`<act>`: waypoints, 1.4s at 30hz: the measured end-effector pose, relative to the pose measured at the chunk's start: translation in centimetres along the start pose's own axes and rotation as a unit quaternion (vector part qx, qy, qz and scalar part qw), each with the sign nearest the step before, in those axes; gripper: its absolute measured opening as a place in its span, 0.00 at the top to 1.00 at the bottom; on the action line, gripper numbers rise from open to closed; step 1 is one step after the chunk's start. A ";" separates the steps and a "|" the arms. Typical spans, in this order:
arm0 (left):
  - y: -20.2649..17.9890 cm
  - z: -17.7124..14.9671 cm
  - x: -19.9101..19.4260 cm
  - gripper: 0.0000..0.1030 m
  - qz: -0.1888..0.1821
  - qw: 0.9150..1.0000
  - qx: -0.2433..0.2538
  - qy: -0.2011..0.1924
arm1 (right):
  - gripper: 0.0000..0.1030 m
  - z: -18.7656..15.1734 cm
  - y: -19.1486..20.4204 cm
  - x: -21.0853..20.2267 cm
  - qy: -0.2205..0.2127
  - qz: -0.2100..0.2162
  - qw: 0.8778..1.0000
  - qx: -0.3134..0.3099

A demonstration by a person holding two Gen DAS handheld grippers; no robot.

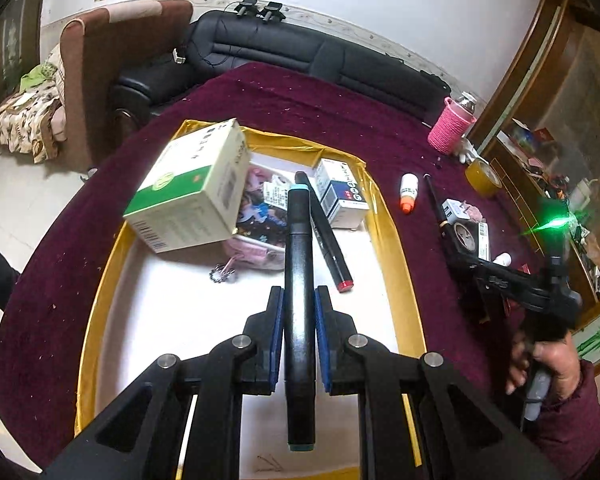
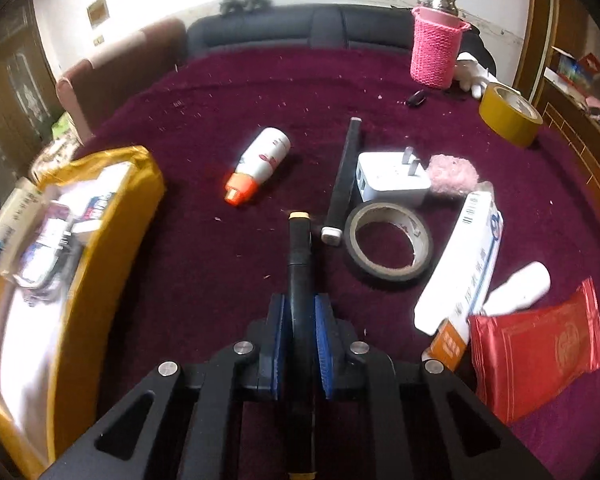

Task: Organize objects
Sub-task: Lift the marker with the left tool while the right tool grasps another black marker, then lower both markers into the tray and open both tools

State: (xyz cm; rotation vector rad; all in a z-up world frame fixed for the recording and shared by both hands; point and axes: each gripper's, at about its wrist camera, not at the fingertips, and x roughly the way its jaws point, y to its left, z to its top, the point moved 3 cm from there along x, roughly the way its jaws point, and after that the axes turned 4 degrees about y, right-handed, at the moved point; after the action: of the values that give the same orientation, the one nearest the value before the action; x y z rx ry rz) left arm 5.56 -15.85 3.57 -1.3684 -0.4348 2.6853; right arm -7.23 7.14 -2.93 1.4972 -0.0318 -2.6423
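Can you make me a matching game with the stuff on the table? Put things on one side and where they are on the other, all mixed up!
Things:
1. teal-capped marker
2. yellow-capped marker
3. green and white box
4. black tape roll

Places:
A. lying flat on the dark red cloth
B. held in the right gripper
C. inside the yellow tray, leaning on the pink pouch
D. held in the left gripper, above the tray

Pairs: 1-D, 2-B, 3-C, 4-A

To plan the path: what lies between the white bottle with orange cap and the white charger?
In the right wrist view, a black marker lies between the bottle and the charger.
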 end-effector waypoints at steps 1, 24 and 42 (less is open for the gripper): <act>0.1 -0.1 0.0 0.86 -0.001 1.000 -0.001 0.001 | 0.85 0.0 0.1 -0.7 -0.005 0.012 1.000 0.003; -1.4 -0.1 6.7 0.86 0.008 0.996 -0.003 0.084 | 0.84 -0.5 13.3 -1.9 0.053 0.158 0.986 0.004; -0.6 -0.1 3.9 0.51 0.007 0.999 -0.021 0.039 | 0.83 -0.7 14.2 -1.1 0.050 0.121 0.991 -0.022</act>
State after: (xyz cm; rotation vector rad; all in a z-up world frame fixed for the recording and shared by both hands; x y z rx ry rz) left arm 3.30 -14.39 0.64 -1.4879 -0.4769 2.6376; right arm -4.90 -6.87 -1.39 1.5046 -0.1373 -2.3616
